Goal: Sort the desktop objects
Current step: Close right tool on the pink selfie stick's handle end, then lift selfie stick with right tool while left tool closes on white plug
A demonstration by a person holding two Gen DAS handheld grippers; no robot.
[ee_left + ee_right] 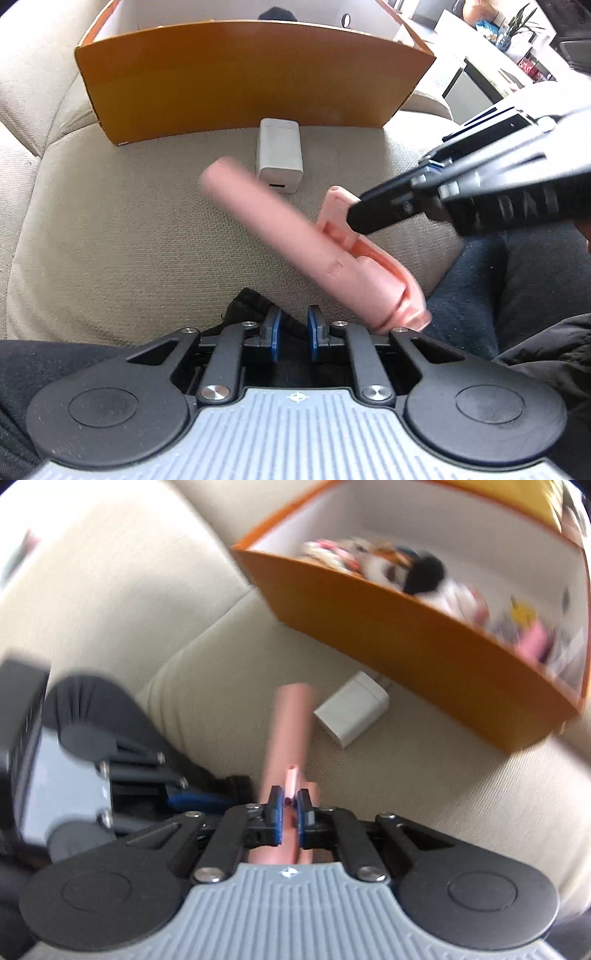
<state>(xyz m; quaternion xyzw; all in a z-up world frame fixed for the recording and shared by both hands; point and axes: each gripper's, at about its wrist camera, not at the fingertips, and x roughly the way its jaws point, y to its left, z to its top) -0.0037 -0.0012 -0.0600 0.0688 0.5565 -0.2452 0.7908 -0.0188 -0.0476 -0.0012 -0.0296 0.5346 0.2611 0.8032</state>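
Left wrist view, left to right.

Sofa cushion [147,221]: beige woven fabric, carrying everything listed here.

Orange box [251,81]: cardboard, open-topped, white inside, standing at the far side of the cushion. Its near wall faces the camera.

White charger [280,155]: a small rectangular block lying flat just in front of the box's near wall, close to it; contact cannot be told.

Left claw [293,332]: pitched steeply down toward the seat, blue pads set narrow with a slim gap. A dark fabric item [251,306] lies under and between the fingers; whether the pads pinch it cannot be told.

Pink tool [306,243]: a long tube-shaped plastic piece with a hinged bracket on one side, held up off the cushion, slanting from upper left to lower right, its far end blurred. It hangs near the charger, apart from it.

Right claw [354,218]: enters from the right edge, black fingers angled down and leftward, clamped on the pink tool's bracket. A person's dark-trousered leg [498,280] lies beneath it.

Right wrist view, left to right.

Left claw [192,794]: seen from the side at lower left, over the dark fabric.

Pink tool [290,723]: runs straight away from the camera, its thin rib caught between the blue pads.

Right claw [290,810]: nearly closed, gripping that rib, tilted down toward the cushion [406,775].

White charger [352,712]: on the cushion just right of the tool's far end.

Orange box [406,627]: upper right, holding a blurred jumble of small colourful items.
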